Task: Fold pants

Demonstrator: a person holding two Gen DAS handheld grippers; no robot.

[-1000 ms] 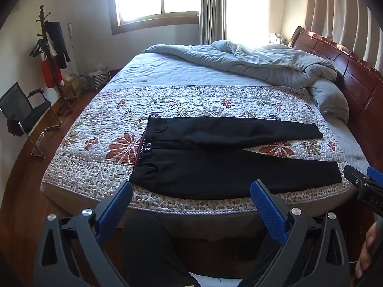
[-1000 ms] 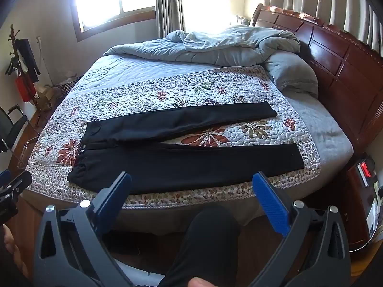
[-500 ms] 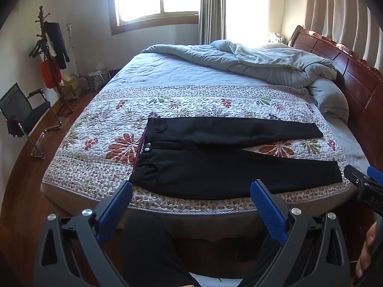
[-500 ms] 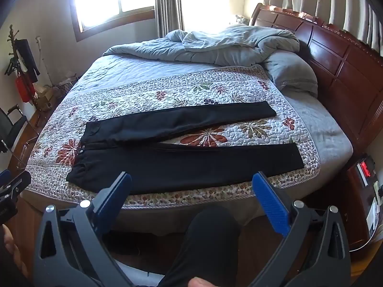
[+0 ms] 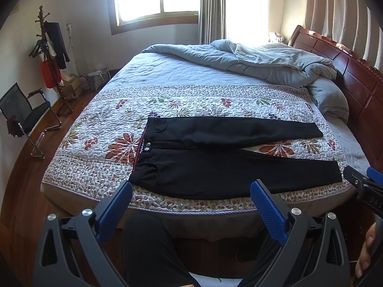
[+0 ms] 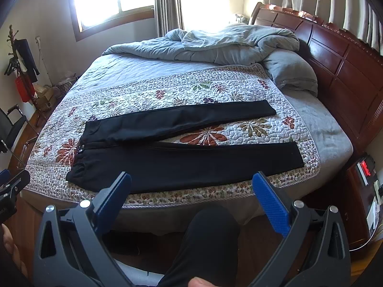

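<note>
Black pants lie flat on the floral quilt, waistband at the left and both legs spread apart toward the right. My left gripper is open and held off the near bed edge, below the waist and near leg. My right gripper is open too, back from the bed edge in front of the near leg. Neither touches the cloth. Each gripper's tip shows at the other view's side edge.
A crumpled grey duvet and pillow fill the far and right bed by the wooden headboard. A chair and coat stand stand left. A nightstand sits right. The person's dark-clad knee is below the grippers.
</note>
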